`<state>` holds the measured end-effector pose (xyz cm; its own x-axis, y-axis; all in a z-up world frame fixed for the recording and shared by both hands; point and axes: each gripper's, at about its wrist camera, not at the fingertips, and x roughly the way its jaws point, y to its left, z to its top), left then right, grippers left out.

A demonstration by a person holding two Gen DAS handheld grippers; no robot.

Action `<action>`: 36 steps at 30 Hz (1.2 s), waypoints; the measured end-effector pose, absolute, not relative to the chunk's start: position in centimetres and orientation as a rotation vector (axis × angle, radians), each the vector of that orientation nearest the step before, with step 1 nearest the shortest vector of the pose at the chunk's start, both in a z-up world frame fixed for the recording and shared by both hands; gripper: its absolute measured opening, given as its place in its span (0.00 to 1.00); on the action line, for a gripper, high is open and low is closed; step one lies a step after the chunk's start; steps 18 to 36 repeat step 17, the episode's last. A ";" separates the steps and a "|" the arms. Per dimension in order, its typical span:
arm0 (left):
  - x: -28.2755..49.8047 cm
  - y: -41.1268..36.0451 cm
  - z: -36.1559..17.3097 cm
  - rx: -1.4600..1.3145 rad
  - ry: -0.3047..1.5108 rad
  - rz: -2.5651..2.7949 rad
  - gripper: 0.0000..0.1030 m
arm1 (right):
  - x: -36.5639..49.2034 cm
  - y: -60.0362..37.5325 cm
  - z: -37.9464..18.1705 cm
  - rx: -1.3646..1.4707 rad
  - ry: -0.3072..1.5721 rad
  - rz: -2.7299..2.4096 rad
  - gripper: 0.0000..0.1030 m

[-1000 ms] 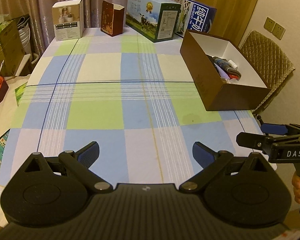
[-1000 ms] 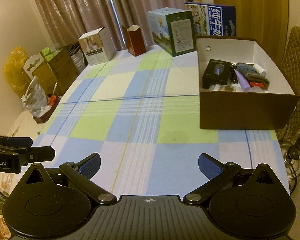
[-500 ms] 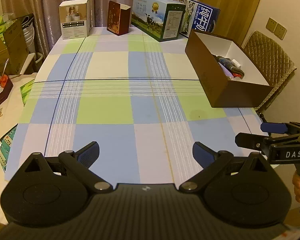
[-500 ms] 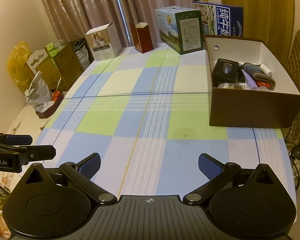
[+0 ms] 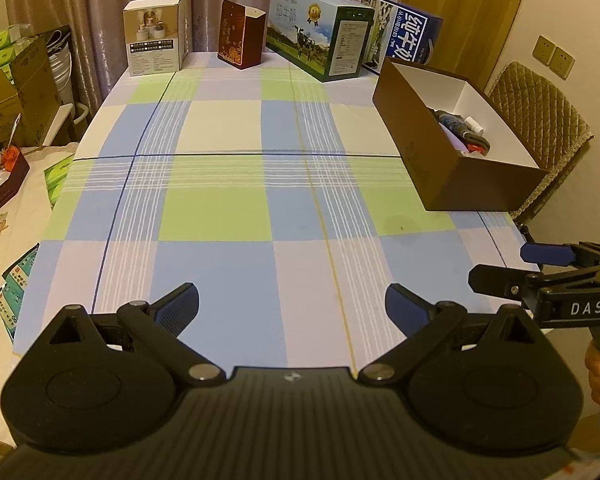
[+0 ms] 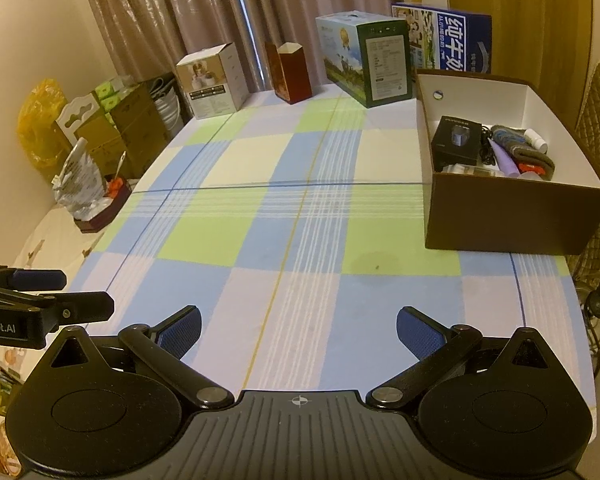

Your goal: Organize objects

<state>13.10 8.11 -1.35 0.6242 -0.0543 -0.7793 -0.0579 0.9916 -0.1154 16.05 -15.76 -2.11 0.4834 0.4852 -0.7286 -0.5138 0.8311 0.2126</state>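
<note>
A brown open box (image 6: 512, 216) with a white inside stands at the table's right edge; it also shows in the left wrist view (image 5: 476, 178). It holds a black case (image 6: 456, 142), a purple tube (image 6: 505, 160), a grey sock (image 6: 534, 156) and a small white bottle (image 6: 537, 139). My left gripper (image 5: 292, 306) is open and empty above the table's near edge. My right gripper (image 6: 299, 330) is open and empty, level with it to the right. Each gripper shows at the edge of the other's view.
Along the table's far edge stand a white carton (image 5: 154, 36), a dark red open box (image 5: 240, 34), a green milk carton (image 5: 320, 32) and a blue milk carton (image 5: 408, 36). A quilted chair (image 5: 540, 112) is beyond the brown box. Cartons and bags (image 6: 100, 132) crowd the left.
Both grippers have drawn back toward the table's near edge and risen a little, so more of the table shows. Both stay open and empty.
</note>
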 end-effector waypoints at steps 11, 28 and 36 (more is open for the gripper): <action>13.0 8.0 -1.3 -0.134 0.897 0.001 0.95 | 15.9 -15.7 -2.4 -0.035 0.876 0.606 0.98; 13.2 8.0 -1.4 -0.120 0.895 -0.005 0.95 | 16.2 -16.0 -2.5 -0.031 0.880 0.602 0.98; 13.2 8.0 -1.4 -0.120 0.895 -0.005 0.95 | 16.2 -16.0 -2.5 -0.031 0.880 0.602 0.98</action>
